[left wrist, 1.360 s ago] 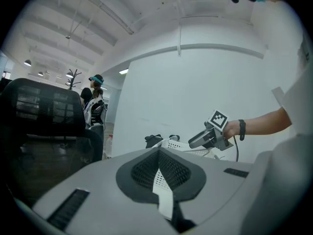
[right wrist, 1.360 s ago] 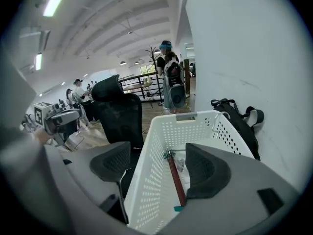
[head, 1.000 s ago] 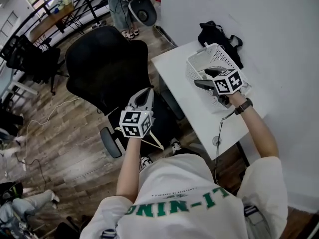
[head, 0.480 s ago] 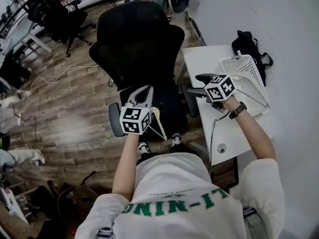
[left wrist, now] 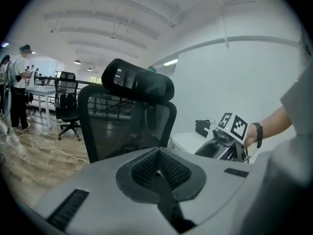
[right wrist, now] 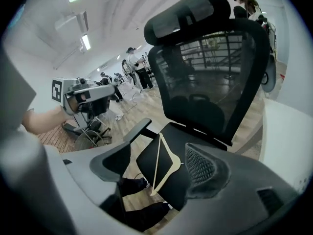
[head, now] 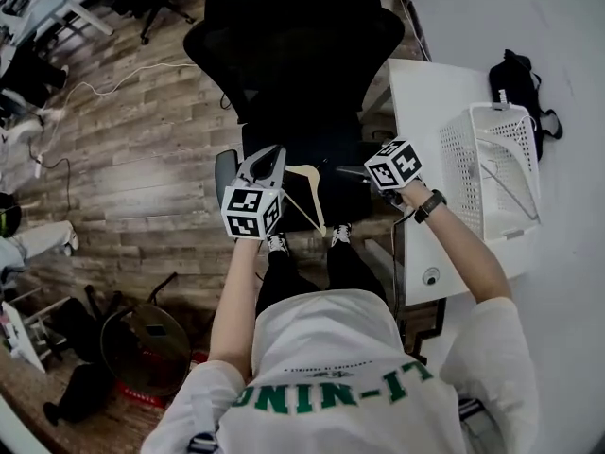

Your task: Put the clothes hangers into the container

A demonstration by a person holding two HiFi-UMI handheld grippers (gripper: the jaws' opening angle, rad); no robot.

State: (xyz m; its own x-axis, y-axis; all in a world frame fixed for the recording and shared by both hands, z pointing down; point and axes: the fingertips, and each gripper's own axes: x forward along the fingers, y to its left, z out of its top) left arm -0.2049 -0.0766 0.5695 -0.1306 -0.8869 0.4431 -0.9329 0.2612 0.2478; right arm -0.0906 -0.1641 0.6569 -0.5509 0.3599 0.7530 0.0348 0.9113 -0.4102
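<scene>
white container shows only in the head view, on the table.

Pale smooth wooden clothes hanger. Black office chair: mesh back, matt. White perforated plastic basket, right. Brown wood-plank floor: grainy, slight sheen.

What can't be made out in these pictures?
Hanger hook: too small in the head view; in the right gripper view the right gripper's own jaw covers it.
White basket contents: head view, one thin bar, too small to name.
Black bag: head view, partly behind the basket.
</scene>
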